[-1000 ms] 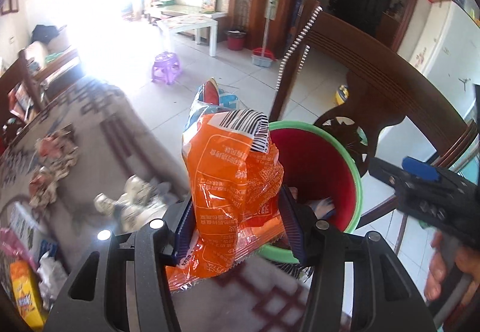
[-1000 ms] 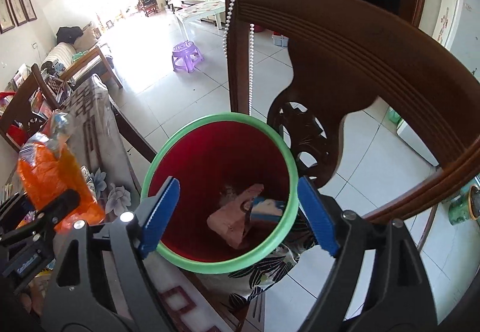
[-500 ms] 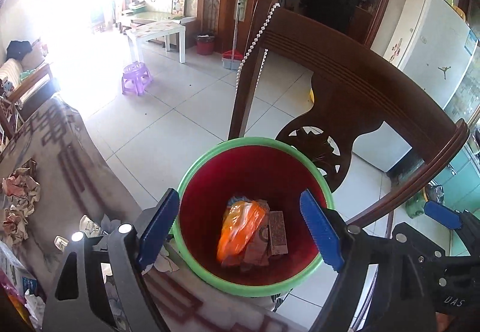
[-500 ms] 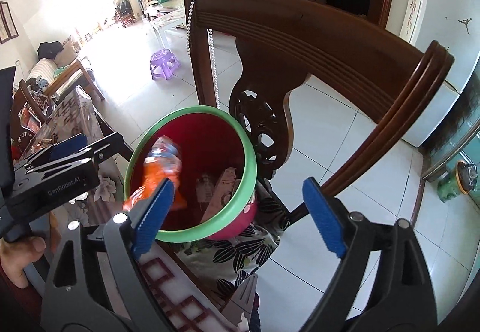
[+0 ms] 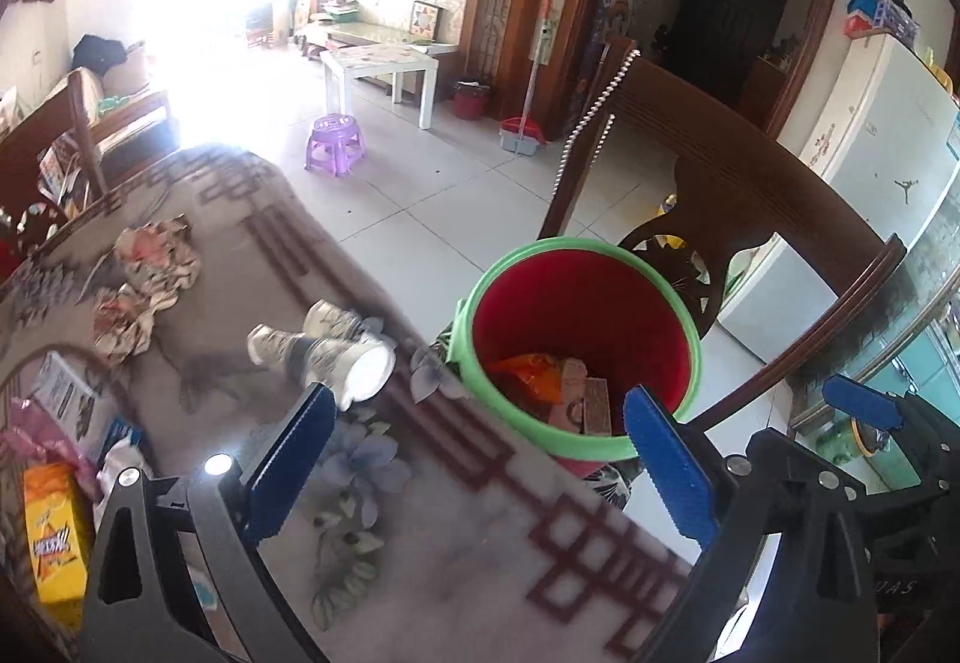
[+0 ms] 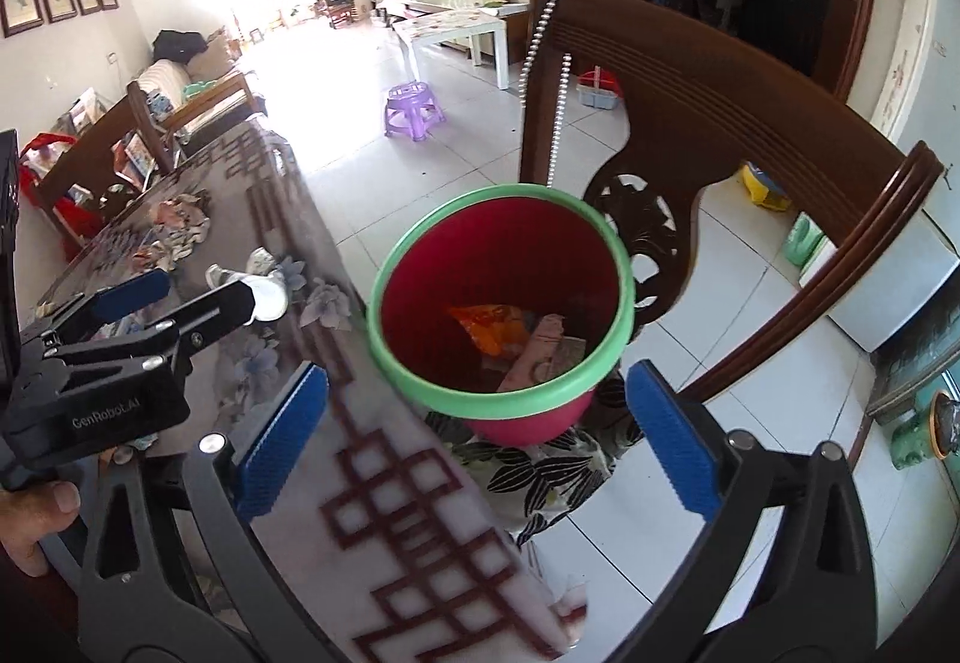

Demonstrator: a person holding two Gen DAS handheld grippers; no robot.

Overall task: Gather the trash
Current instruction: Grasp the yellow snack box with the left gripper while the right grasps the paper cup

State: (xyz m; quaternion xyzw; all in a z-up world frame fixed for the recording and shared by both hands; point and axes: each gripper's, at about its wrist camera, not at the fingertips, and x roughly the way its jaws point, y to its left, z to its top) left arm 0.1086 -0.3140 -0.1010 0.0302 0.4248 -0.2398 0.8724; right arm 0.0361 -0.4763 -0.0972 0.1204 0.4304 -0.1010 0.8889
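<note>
Left hand-held gripper [image 5: 474,453]: jaws spread wide, nothing between the blue pads [image 5: 288,459]; poised above the tabletop [image 5: 420,513] edge, facing the bin. In the right wrist view it shows at the left edge [image 6: 174,297], gripped by a bare hand [image 6: 30,519].

Right hand-held gripper [image 6: 474,441]: jaws spread wide, empty; blue pads [image 6: 672,441] frame the bin from above. In the left wrist view only part of it shows at the lower right [image 5: 864,411].

Bin [image 5: 690,327]: red bucket with green rim, standing on a chair seat with a leaf-print cushion [image 6: 558,471], just beside the tabletop edge.

Orange wrapper [image 5: 528,378]: lying inside the bin at the bottom, touching brown packets [image 5: 585,399] beside it.

Crumpled cup [image 5: 336,357]: pale, lying on its side on the tabletop near the bin-side edge.

Crumpled paper wads [image 5: 144,285]: several, patterned, farther along the tabletop, well apart from the bin.

Yellow packet [image 5: 54,531]: at the left edge of the tabletop, beside a white bag and a small box [image 5: 66,393].

Wooden chair [image 6: 720,87]: dark carved back behind the bin, a bead string [image 6: 558,99] hung over its post.

Purple stool [image 5: 336,144]: on the tiled floor, well beyond the tabletop.
</note>
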